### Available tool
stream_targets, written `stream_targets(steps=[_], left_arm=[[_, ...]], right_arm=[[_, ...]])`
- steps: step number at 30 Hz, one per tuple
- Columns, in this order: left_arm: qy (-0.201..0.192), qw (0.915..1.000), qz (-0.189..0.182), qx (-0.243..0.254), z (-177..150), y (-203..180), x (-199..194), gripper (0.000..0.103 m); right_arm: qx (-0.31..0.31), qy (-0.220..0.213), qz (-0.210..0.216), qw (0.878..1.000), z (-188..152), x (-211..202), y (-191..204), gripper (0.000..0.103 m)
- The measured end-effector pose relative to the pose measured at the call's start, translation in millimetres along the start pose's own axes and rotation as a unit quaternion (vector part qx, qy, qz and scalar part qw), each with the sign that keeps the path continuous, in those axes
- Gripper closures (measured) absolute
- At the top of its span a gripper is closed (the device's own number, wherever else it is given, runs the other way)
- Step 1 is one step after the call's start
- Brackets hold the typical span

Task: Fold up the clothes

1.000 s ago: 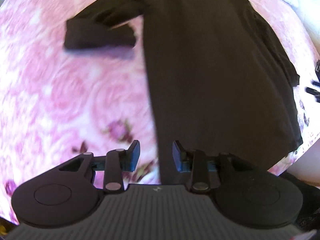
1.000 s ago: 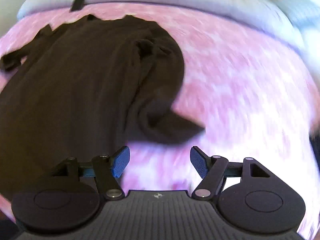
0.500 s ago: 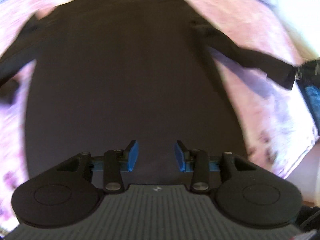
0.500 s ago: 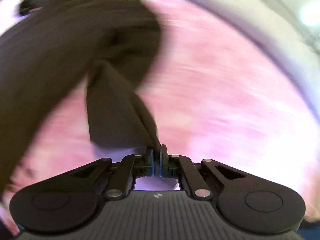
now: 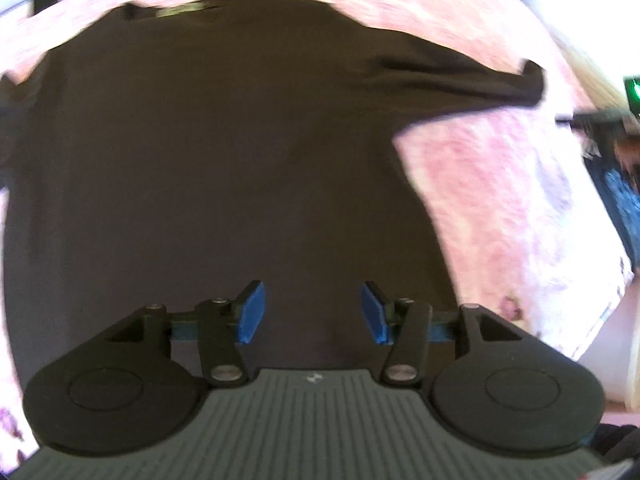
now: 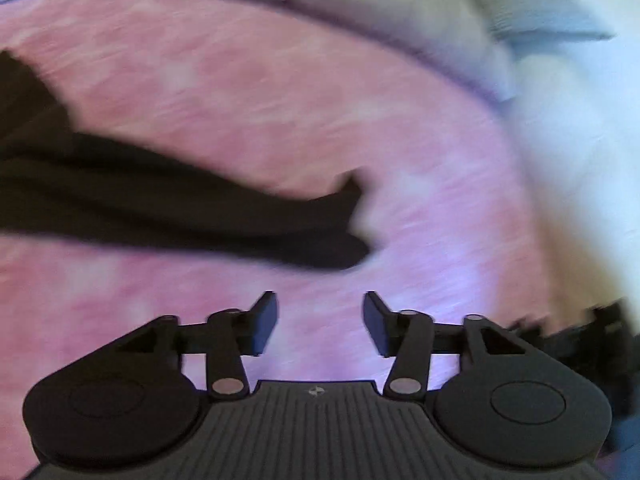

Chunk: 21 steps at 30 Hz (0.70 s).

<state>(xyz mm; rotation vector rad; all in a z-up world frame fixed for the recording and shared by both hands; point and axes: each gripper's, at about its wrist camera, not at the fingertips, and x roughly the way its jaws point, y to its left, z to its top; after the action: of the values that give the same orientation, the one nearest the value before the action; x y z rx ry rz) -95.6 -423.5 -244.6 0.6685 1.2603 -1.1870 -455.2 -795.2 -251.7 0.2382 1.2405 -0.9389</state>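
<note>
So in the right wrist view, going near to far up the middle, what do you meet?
Right tongs, jaws opening with nothing between them → bare pink floral cover → black sleeve end → more pink cover → pale bedding at the far edge.

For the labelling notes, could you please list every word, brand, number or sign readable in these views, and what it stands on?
No text is readable.
Neck label of the dark shirt: pale strip, too blurred.
Small emblem on the left gripper body and right gripper body: a mark, no letters.
</note>
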Motion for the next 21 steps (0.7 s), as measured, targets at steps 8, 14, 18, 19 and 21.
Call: stream_targets(steps=[8,14,18,19,21], left_arm=[[-0.035,0.9990,0.029,-0.006,-6,38,-13,0.048],[-0.061,0.9961,0.012,0.063,38,-24,28,0.048],[-0.064,0.9907,-0.012,0.119,66,-77,62,0.048],[-0.062,0.9892,-0.021,0.131,74,-90,73,0.048],[-0.058,0.9857,-0.034,0.155,88,-112,91,0.048]], right_arm=[[0.005,0.019,0.109,0.994,-16,5,74,0.044],[0.101,-0.055,0.056,0.992,8,31,2,0.041],[0.164,-0.071,0.014,0.984,24,74,-66,0.042],[0.175,-0.073,0.000,0.982,27,85,-82,0.042],[0.174,-0.071,-0.021,0.982,32,107,-107,0.042]])
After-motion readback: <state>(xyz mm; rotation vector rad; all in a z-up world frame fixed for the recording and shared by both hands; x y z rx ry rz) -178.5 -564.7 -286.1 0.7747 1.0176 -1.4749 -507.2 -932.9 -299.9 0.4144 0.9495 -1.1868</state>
